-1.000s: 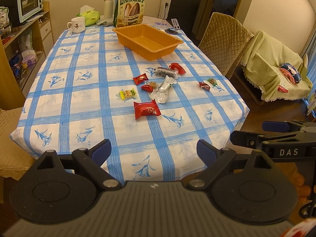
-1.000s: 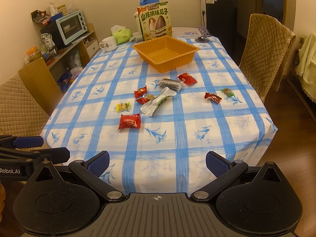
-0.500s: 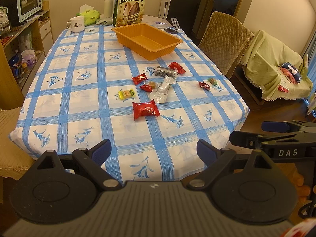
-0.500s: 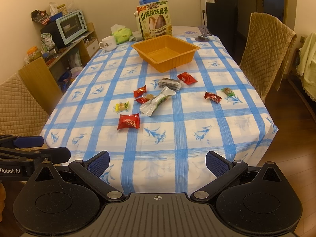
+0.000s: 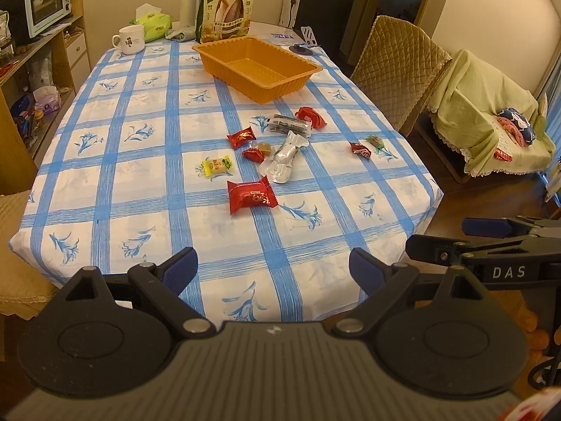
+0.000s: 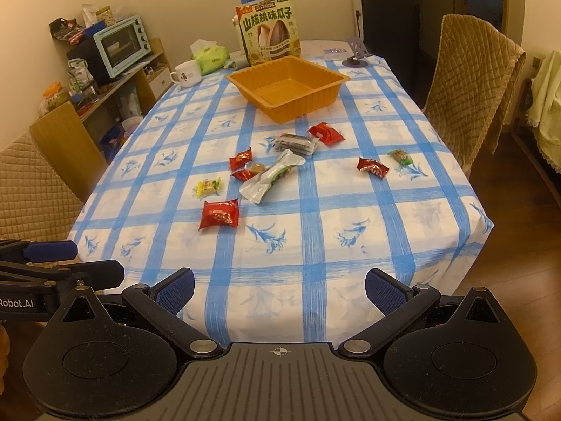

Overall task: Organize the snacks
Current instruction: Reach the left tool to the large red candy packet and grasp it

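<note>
Several wrapped snacks lie mid-table on the blue checked cloth: a large red packet (image 5: 250, 196) (image 6: 219, 213), a silver pouch (image 5: 284, 158) (image 6: 270, 176), a yellow candy (image 5: 214, 166) (image 6: 208, 187), small red packets (image 5: 241, 137), a dark packet (image 5: 288, 124) and two small ones at the right (image 5: 361, 149) (image 6: 372, 167). An empty orange tray (image 5: 257, 66) (image 6: 287, 86) stands beyond them. My left gripper (image 5: 273, 268) is open and empty above the table's near edge. My right gripper (image 6: 279, 289) is open and empty, level with it on its right.
A big seed bag (image 5: 226, 8), a white mug (image 5: 130, 38), a tissue pack (image 5: 152, 22) and a flask (image 5: 187, 1) stand at the table's far end. Quilted chairs (image 6: 470, 98) (image 6: 31, 189) flank the table. A shelf with an oven (image 6: 119, 47) stands left.
Both grippers have edged slightly forward toward the table; the snacks look a little nearer. Nothing on the table has moved. Both stay open.
</note>
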Demonstrator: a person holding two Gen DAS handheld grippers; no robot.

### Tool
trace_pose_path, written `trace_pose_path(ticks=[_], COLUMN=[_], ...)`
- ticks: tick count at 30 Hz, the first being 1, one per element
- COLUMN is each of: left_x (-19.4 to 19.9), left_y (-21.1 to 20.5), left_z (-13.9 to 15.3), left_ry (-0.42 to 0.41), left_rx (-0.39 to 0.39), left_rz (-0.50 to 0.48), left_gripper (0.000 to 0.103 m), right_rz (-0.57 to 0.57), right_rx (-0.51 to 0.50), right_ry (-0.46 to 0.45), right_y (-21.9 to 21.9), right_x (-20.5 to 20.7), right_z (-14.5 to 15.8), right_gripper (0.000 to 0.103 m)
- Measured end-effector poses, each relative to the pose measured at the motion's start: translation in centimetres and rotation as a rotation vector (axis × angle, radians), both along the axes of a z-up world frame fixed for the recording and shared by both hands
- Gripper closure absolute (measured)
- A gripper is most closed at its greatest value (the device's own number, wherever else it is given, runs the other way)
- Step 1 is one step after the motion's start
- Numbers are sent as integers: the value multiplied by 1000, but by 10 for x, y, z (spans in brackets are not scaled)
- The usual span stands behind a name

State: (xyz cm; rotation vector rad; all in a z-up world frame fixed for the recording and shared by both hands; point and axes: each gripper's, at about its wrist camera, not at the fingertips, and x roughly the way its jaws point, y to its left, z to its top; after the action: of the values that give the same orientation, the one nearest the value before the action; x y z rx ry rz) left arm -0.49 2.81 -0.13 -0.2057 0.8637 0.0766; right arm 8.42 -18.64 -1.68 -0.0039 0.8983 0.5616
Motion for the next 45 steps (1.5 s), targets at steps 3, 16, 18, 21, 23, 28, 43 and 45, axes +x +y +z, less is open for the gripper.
trace_pose_path(ticks=[3,16,18,21,23,28,43,45], left_x=[16,62,70,82,91,112,164,170], left_y=[-6,-3,-1,3,4,9,6,6], left_z=[-4,-45,-52,-63,-71,-91,-131,-132], left_ry=[-1,-49,-46,-34,-20,18,101,107], left_rx=[0,88,99,114,134,189,333,334], left_rz=[-8,-44,-42,-41,-43,-58,-125,-129], left_gripper=[11,11,13,16,18,24,30,32], right_rz=[-5,-35,-35,-32,-31,-28,-38,-36], right_rx=[9,61,63,60,55,44,18,15], right_ry=[9,45,50,50,49,59,103,107], right_y=[-4,-30,-33,-35,-36,-37,-45,-45], right_x=[6,51,58,70,78,100,153,158], right_z=[-3,-38,-41,-46,-48,-55,-71,-72], right_gripper=[0,0,0,0,0,0,0,0])
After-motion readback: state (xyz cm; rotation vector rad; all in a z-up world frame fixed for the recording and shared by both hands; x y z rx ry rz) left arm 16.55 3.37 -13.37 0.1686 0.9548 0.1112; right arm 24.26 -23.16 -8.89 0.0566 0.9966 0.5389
